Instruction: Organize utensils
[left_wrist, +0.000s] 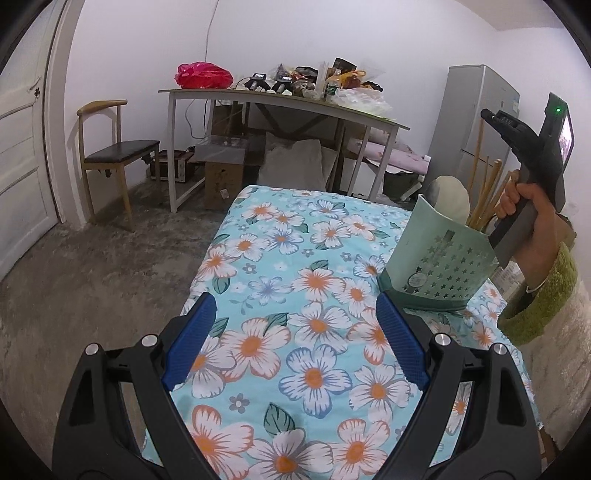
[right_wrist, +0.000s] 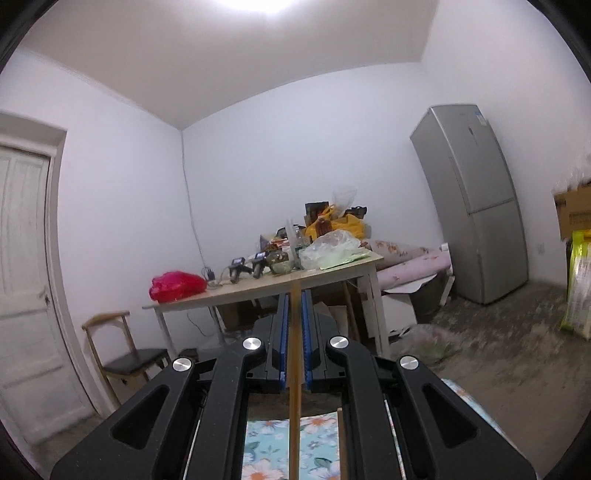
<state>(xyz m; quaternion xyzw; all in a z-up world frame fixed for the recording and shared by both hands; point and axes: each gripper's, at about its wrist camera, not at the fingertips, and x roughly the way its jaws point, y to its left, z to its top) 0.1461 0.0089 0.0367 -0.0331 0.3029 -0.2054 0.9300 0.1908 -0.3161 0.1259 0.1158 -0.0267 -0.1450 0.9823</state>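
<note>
Bamboo, by the look of it: a single chopstick (right_wrist: 294, 354) is clamped between the blue pads of the right gripper (right_wrist: 294, 295), its long axis running along the fingers, from below the camera out past the fingertips. In the right wrist view its lower end drops out of frame over the floral cloth (right_wrist: 317, 458); a second thin stick just beside it I cannot identify for sure.

Taking the green utensil holder (left_wrist: 439, 258) as the landmark: it stands upright on the floral cloth, with a pale spoon-like head (left_wrist: 452, 199) and several more chopsticks (left_wrist: 484, 192) rising from its open top. The right gripper is held just beyond and above the holder, the person's right hand (left_wrist: 524, 206) at the level of its rim, so the right side is plainly the nearer one. My judgement is that the clamped chopstick is near vertical and close to the holder's mouth, so the coming move turns on keeping that axis upright over the opening before letting go.

The left gripper (left_wrist: 295, 332) sits well short of the holder, low over the cloth, its blue fingers (left_wrist: 192, 336) spread wide with nothing between them.
</note>
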